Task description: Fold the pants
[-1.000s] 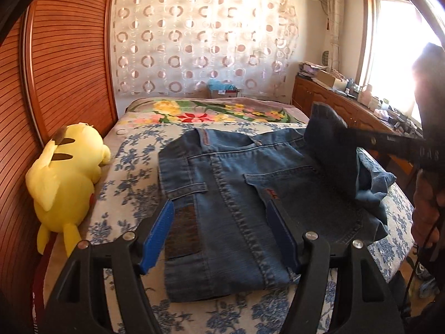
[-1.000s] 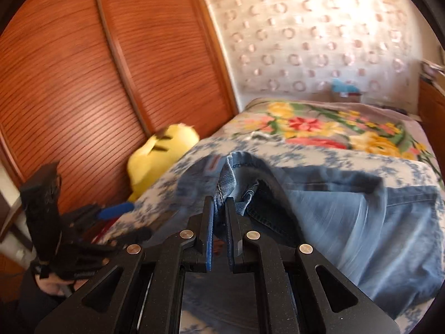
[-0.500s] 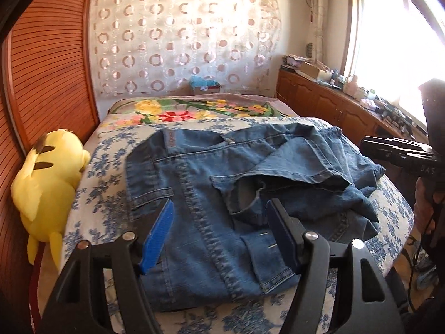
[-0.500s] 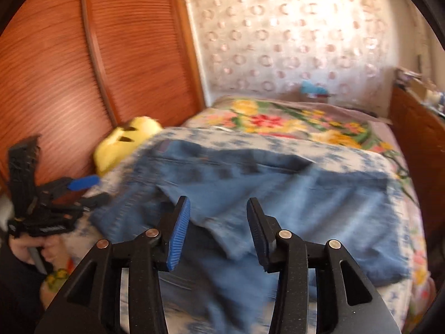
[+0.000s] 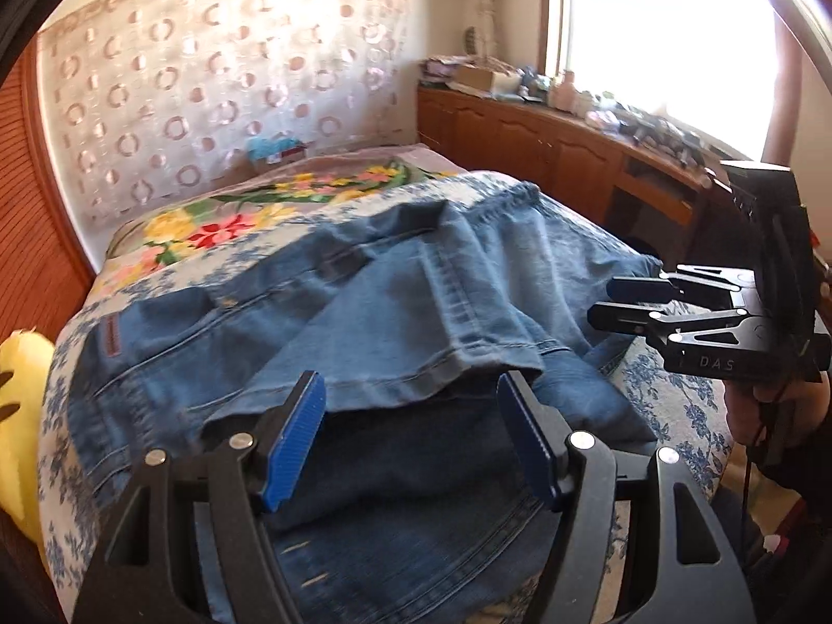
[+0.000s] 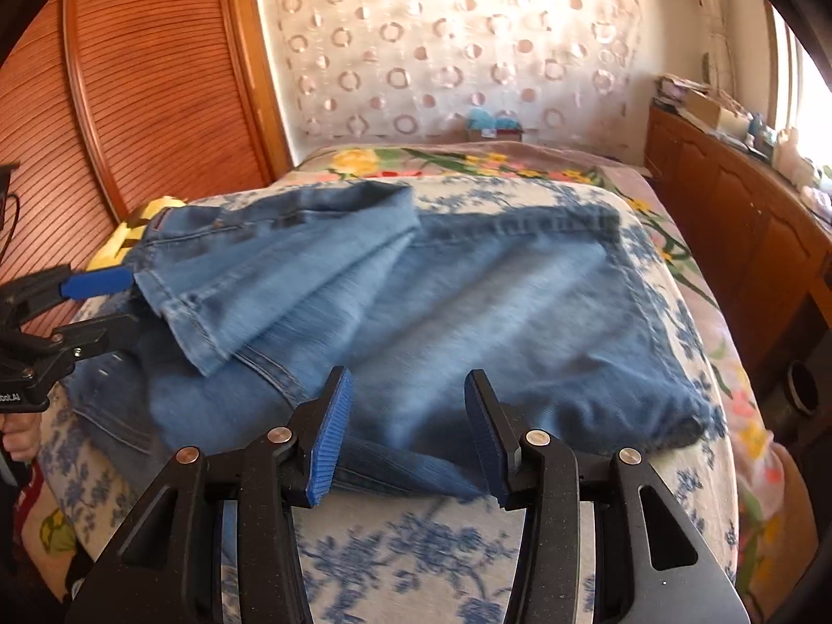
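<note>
Blue jeans (image 5: 416, 312) lie spread on the bed (image 6: 416, 535), with one leg folded over as a flap (image 6: 291, 281) across the waist part. My left gripper (image 5: 411, 390) hovers open just before the flap's hem, its blue pads (image 5: 291, 442) clear of the cloth. My right gripper (image 6: 408, 379) is over the near edge of the jeans (image 6: 468, 301); its jaws are opening, with denim below them but nothing pinched. Each gripper shows in the other's view: the right gripper (image 5: 603, 300) at the bed's right side, the left gripper (image 6: 130, 301) by the flap's hem.
A yellow plush toy (image 5: 15, 416) lies at the bed's left edge against a slatted wooden wardrobe (image 6: 130, 78). A wooden cabinet (image 6: 728, 218) with clutter on top runs along the right side under the window. A flowered cover (image 6: 468, 161) lies at the bed's far end.
The right gripper, shut on a lifted jeans leg a second ago, has opened and let it go. The leg now lies folded over the jeans. Both grippers have shifted and rolled.
</note>
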A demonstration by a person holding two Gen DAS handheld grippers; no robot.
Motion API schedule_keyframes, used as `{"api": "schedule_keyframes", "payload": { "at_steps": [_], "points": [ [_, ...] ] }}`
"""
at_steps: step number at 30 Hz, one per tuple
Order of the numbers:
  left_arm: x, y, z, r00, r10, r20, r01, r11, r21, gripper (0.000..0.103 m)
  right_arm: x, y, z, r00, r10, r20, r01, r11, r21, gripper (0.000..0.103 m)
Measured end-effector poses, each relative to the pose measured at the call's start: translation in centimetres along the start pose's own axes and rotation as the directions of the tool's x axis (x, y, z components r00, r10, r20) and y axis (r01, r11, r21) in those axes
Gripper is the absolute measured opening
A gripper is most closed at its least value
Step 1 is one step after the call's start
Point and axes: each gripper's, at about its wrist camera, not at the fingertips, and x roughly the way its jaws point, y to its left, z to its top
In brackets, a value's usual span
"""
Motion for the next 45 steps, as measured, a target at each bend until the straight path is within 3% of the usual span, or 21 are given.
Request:
{"api": "schedule_keyframes", "payload": {
  "at_steps": [4, 7, 9, 12, 19, 24, 27, 29, 32, 36, 45],
  "points": [
    [2.0, -1.3, 0.9, 0.999, -0.006, -0.053, 0.009, 0.999, 0.046, 0.054, -0.2, -0.6, -0.5, 1.000, -0.006, -0.001, 0.006, 1.000, 0.015, 0.046],
    [2.8, -1.6, 1.3, 0.997, -0.005, -0.073, 0.009, 0.999, 0.053, 0.028, -0.1, -0.8, -0.7, 1.000, -0.005, -0.002, 0.005, 1.000, 0.011, 0.046],
    [3.0, -1.3, 1.6, 0.997, 0.003, -0.074, 0.000, 0.999, 0.043, 0.004, -0.2, -0.8, -0.8, 1.000, -0.005, 0.000, 0.005, 1.000, 0.010, 0.046],
    [1.5, 0.1, 2.2, 0.999, -0.006, -0.031, 0.007, 1.000, 0.006, 0.000, -0.4, -1.0, -1.0, 1.000, 0.006, 0.005, -0.006, 1.000, 0.018, 0.046],
    [-4.5, 7.3, 5.4, 0.988, 0.125, 0.087, -0.116, 0.989, -0.096, 0.000, -0.2, -1.0, -0.7, 0.999, 0.036, 0.000, -0.036, 0.999, 0.040, 0.046],
    [-7.1, 13.3, 6.1, 0.967, 0.233, 0.106, -0.213, 0.962, -0.168, 0.000, -0.3, 0.1, -0.4, 0.998, 0.066, 0.004, -0.066, 0.998, 0.018, 0.046],
    [-7.1, 16.0, 6.0, 0.957, 0.281, 0.078, -0.262, 0.946, -0.189, 0.002, -0.1, 1.0, -0.1, 0.997, 0.076, -0.001, -0.076, 0.997, -0.001, 0.046],
    [-6.7, 17.2, 5.5, 0.957, 0.285, 0.050, -0.270, 0.943, -0.194, 0.008, 0.3, 1.6, -0.1, 0.997, 0.082, -0.009, -0.082, 0.997, -0.003, 0.046],
    [-6.0, 17.8, 4.0, 0.958, 0.286, 0.002, -0.281, 0.943, -0.179, 0.030, 0.6, 2.2, -0.1, 0.996, 0.092, -0.015, -0.093, 0.996, -0.007, 0.046],
    [-5.5, 18.0, 1.1, 0.959, 0.281, -0.032, -0.282, 0.946, -0.160, 0.046, 0.7, 3.0, -0.2, 0.995, 0.102, -0.020, -0.103, 0.994, -0.026, 0.046],
    [-5.3, 18.4, -2.4, 0.955, 0.284, -0.079, -0.294, 0.942, -0.161, 0.049, 1.6, 4.2, -0.5, 0.996, 0.088, -0.032, -0.090, 0.994, -0.058, 0.046]
  ]
}}
